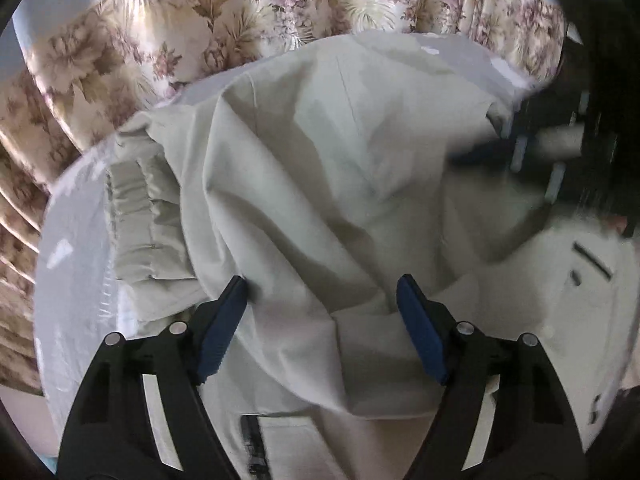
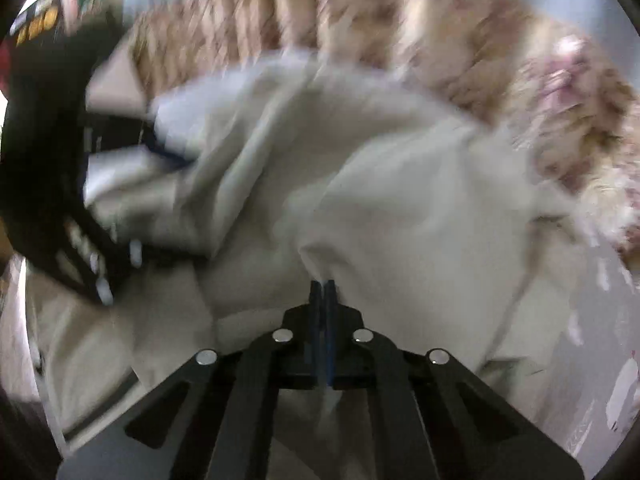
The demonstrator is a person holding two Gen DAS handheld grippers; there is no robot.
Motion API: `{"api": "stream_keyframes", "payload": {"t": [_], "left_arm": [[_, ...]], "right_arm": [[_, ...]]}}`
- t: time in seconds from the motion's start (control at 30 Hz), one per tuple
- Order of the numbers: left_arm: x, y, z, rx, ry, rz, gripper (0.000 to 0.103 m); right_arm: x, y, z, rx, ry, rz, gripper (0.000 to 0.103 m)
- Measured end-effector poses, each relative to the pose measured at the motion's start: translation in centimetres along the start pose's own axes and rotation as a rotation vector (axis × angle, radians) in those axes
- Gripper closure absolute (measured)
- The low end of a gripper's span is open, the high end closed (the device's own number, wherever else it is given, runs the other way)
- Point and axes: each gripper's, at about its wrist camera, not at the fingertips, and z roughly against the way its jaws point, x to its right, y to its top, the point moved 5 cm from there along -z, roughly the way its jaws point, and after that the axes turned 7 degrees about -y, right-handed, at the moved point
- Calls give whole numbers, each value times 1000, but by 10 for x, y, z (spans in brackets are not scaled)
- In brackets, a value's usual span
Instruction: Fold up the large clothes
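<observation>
**Mia:** Where are the big pale trousers point(image 1: 320, 168)?

**Ben:** They lie in a bumpy heap on the white surface point(image 1: 76, 240). The stretchy waist point(image 1: 136, 220) is at the left side in the left view. The cloth runs away from us toward the flowery curtain point(image 1: 140, 40).

**Mia:** What is the left gripper point(image 1: 322, 296) doing?

**Ben:** Its jaws stand wide. The cloth is right under them and between them, but they are not pinching it.

**Mia:** And the right gripper point(image 2: 323, 286)?

**Ben:** It is squeezed tight on a little fold of the trousers.

**Mia:** Which is closer to grabbing?

**Ben:** The left one, I think. It only has to go down and close. There is bare surface on the left for spreading. The curtain is close behind.
</observation>
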Motion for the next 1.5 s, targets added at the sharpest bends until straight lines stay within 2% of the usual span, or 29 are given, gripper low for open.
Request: {"api": "stream_keyframes", "payload": {"t": [0.03, 0.13, 0.17, 0.27, 0.3, 0.33, 0.4, 0.43, 0.5, 0.6, 0.7, 0.73, 0.77, 0.8, 0.83, 0.9, 0.97, 1.03, 1.1, 1.17, 1.3, 1.33, 1.37, 1.4, 1.43, 1.5], "left_arm": [[-2, -1, 0, 1, 15, -5, 26], [-10, -3, -2, 12, 64, -25, 25], [-13, -3, -3, 20, 78, -23, 24], [-22, 1, -3, 38, 40, 17, 24], [-24, 3, -1, 47, 42, 19, 24], [-24, 6, 4, 57, 54, 16, 24], [-23, 11, 17, 85, 69, 9, 24], [-20, 14, 25, 105, 62, 4, 21], [-13, 22, 39, 144, 45, -12, 14], [3, 30, 41, 160, -1, -36, 11], [16, 40, 16, 132, -26, -51, 12], [18, 44, 1, 104, -33, -50, 25], [18, 45, -13, 68, -43, -41, 55], [16, 46, -25, 35, -44, -27, 73], [12, 47, -33, 15, -41, -11, 95], [-6, 50, -37, 25, -97, 62, 97], [-29, 55, -21, 79, -143, 144, 99], [-49, 61, 1, 153, -194, 207, 99], [-64, 67, 28, 224, -297, 256, 99], [-75, 70, 47, 275, -408, 302, 99], [-95, 67, 62, 332, -690, 385, 99], [-93, 62, 62, 327, -711, 385, 100], [-91, 56, 55, 301, -698, 378, 100], [-88, 50, 45, 257, -628, 359, 100], [-84, 46, 40, 227, -586, 348, 100], [-72, 33, 20, 125, -435, 304, 98]], "right_arm": [[13, 9, 12, 61, -6, -53, 102], [49, 22, 31, 167, -50, -183, 102], [62, 20, 30, 170, -50, -233, 102], [87, 8, 15, 145, -29, -350, 102], [91, 3, 13, 137, -8, -381, 102], [92, -1, 14, 133, 54, -412, 99], [90, -3, 29, 160, 142, -419, 94], [89, -5, 42, 177, 133, -400, 79], [82, -9, 55, 182, 62, -332, 63], [72, -21, 47, 100, 55, -276, 62], [62, -35, 29, 33, 46, -236, 63], [57, -38, 19, 13, 41, -215, 68], [54, -40, 14, 6, 31, -199, 77], [51, -41, 9, 4, 7, -176, 99], [51, -39, 9, 15, -15, -169, 99], [58, -33, 16, 56, -28, -193, 100], [67, -25, 31, 103, -20, -227, 100], [75, -19, 45, 134, 31, -270, 100], [77, -15, 54, 160, 87, -307, 100], [79, -15, 56, 176, 173, -366, 100], [90, -37, 39, 151, 461, -596, 100], [94, -48, 31, 139, 532, -661, 99], [94, -53, 27, 122, 538, -671, 96], [92, -58, 23, 91, 494, -643, 93], [85, -61, 21, 63, 392, -571, 90], [75, -60, 23, 37, 303, -476, 63]]}}
